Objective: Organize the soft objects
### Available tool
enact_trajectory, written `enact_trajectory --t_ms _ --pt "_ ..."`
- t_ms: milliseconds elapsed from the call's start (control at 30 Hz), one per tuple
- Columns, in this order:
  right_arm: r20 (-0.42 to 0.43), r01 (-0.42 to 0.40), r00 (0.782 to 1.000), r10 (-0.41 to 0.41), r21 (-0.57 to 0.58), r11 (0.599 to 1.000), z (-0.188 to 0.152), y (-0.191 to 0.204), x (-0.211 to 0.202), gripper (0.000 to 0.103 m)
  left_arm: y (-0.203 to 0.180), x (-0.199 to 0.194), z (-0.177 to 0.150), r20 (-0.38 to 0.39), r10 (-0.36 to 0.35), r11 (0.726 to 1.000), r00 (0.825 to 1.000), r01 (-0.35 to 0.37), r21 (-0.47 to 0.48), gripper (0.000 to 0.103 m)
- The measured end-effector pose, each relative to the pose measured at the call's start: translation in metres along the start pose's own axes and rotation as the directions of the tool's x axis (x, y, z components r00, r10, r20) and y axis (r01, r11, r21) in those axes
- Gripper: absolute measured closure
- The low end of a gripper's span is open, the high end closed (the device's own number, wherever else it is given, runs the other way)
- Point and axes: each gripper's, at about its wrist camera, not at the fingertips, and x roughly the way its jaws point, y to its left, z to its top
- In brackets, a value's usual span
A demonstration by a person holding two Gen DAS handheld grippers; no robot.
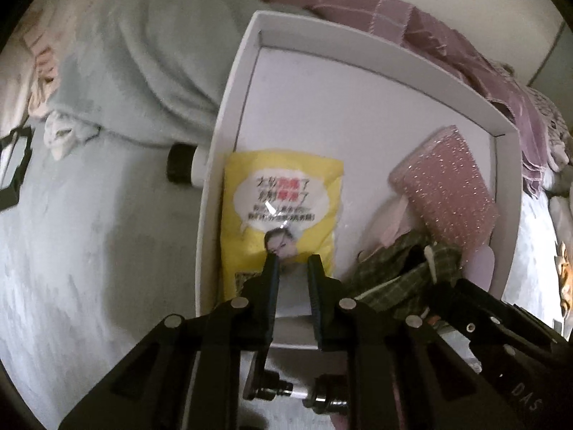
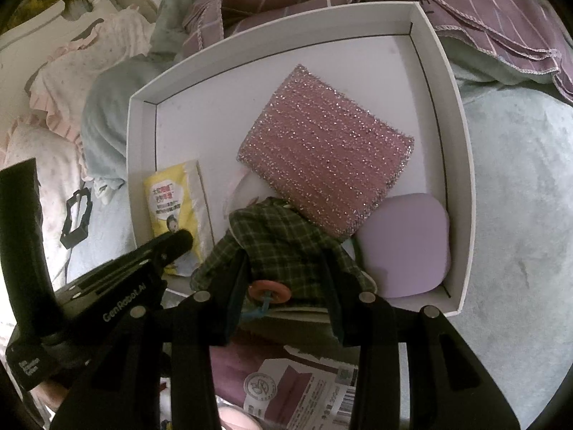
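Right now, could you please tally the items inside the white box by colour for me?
Yellow: 1, the yellow packet.
Pink: 1, the glittery pink sponge.
Lilac: 1, the lilac pad.
Green: 1, the green plaid cloth.
Total: 4 in the white box; something pale under the sponge is unclear.

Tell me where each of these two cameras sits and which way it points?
Left wrist view: sits on the left gripper, looking along its fingers down at the yellow printed packet in the shallow white cardboard box; the other gripper intrudes lower right.
Right wrist view: sits on the right gripper, looking at the green plaid cloth between its fingers; the left gripper shows at left.
Shared: box, packet, plaid cloth, pink glittery sponge.
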Motion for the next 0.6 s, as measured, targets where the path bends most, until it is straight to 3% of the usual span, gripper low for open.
enact_trajectory --t_ms 133,233,333,367,400,500,600 --pt "0.000 0.001 1.000 -0.001 0.000 1.000 0.000 0.000 0.000 0.062 0.000 -0.001 -0.002 -0.017 0.001 1.000 1.000 -0.001 -0.030 0.089" --pt "0.004 0.005 1.000 -0.005 -0.001 1.000 0.000 0.000 0.000 0.062 -0.001 -0.005 -0.002 -0.005 -0.111 0.993 0.994 0.111 -0.039 0.089" --pt "0.003 -0.003 1.000 0.003 0.004 1.000 -0.001 -0.001 0.000 0.062 0.002 -0.010 -0.002 0.020 -0.136 0.989 0.990 0.137 -0.057 0.084" --pt "0.002 -0.005 1.000 0.005 0.006 1.000 -0.001 -0.001 0.001 0.062 0.002 -0.009 -0.002 0.016 -0.121 0.991 0.993 0.122 -0.055 0.069" --pt "0.002 -0.005 1.000 0.005 0.007 1.000 -0.001 -0.001 0.001 0.062 0.001 -0.007 -0.002 0.002 -0.096 0.994 0.995 0.096 -0.046 0.063" --pt "0.002 0.003 1.000 -0.003 0.001 1.000 -0.002 0.001 0.001 0.062 -0.005 -0.001 -0.003 -0.004 -0.029 1.000 1.000 0.029 0.003 0.063" --pt "0.000 0.003 1.000 -0.003 -0.003 1.000 -0.001 0.001 0.000 0.062 -0.012 0.003 -0.006 -0.031 0.075 0.997 0.997 -0.074 0.036 0.072"
